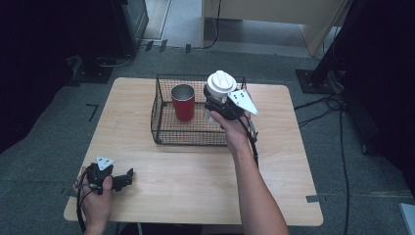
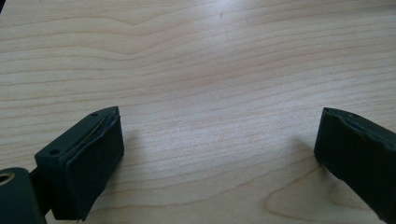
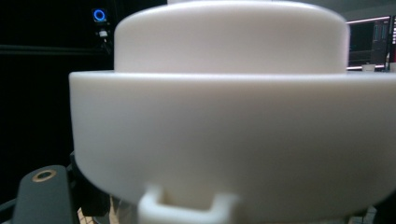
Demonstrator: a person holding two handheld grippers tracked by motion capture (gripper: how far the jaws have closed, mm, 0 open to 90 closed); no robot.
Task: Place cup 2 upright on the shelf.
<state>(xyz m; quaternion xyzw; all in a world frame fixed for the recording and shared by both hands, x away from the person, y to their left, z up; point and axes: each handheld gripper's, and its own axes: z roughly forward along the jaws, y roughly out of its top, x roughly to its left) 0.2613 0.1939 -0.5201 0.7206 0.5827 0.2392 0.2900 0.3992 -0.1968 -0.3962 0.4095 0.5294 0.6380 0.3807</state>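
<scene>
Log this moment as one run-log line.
right gripper: shut on white-lidded cup, held above wire basket | red tumbler: upright in basket | left gripper: open, on wooden table

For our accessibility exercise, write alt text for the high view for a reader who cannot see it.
The right gripper holds a white-lidded cup above a black wire basket containing a red tumbler. The left gripper, jaws open, rests near the wooden table's front left corner.

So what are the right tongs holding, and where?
The right tongs hold a white-lidded cup by its body, just under the lid, above the wire basket.
</scene>
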